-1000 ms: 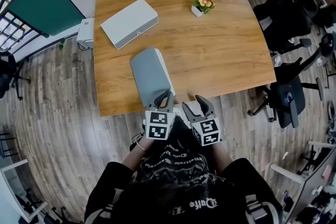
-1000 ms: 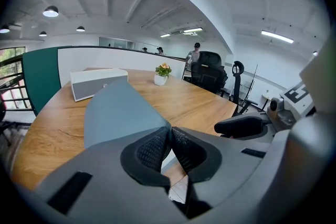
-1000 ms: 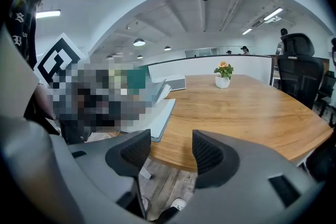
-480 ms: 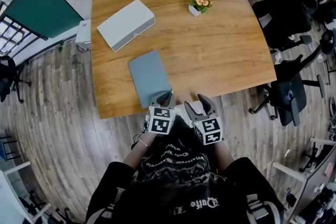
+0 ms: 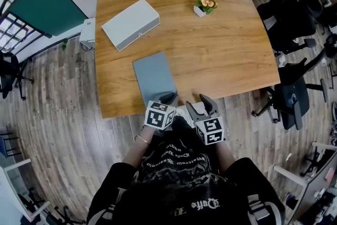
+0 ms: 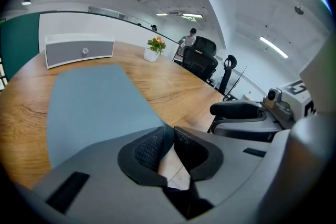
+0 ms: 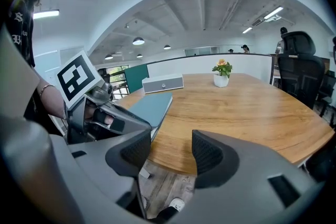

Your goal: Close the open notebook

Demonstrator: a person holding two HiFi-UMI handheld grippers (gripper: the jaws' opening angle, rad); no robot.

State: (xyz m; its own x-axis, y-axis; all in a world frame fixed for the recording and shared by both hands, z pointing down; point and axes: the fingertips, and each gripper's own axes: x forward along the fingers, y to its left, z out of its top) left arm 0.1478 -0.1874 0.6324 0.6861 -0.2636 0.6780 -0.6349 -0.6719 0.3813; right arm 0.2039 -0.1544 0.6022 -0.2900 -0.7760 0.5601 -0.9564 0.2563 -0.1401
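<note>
Notebook [image 5: 154,77] shut and flat on the wooden table [image 5: 210,55], grey-blue cover facing up. Close to the table's near edge, a bit toward the left side, with its long side pointing away from the person. Pages showing as a thin pale strip along its right side in the right gripper view. Well apart from the white box [image 5: 130,23] farther back on the left. Well apart too from the little flower pot [image 5: 204,4] farther back on the right.

Left claw [image 6: 168,136] right at the notebook's near corner, tipped down at a slant. Jaws almost together, with only a thin gap between the dark bumpy pads [image 6: 148,148]. Just been opening a little. Tip of the cover's corner poking into the top of that gap, pads not squeezing it. Pale floor showing through the gap lower down.

Right claw [image 7: 168,152] just beside the left one, in front of the table's near edge and off the notebook. Jaws wide apart, nothing between them. Only the table edge, the wooden floor [image 5: 63,113] and a bit of a shoe seen through that gap.

Black-and-white marker cube on the back of each claw. Black chairs [image 5: 287,13] on the right side of the table.
</note>
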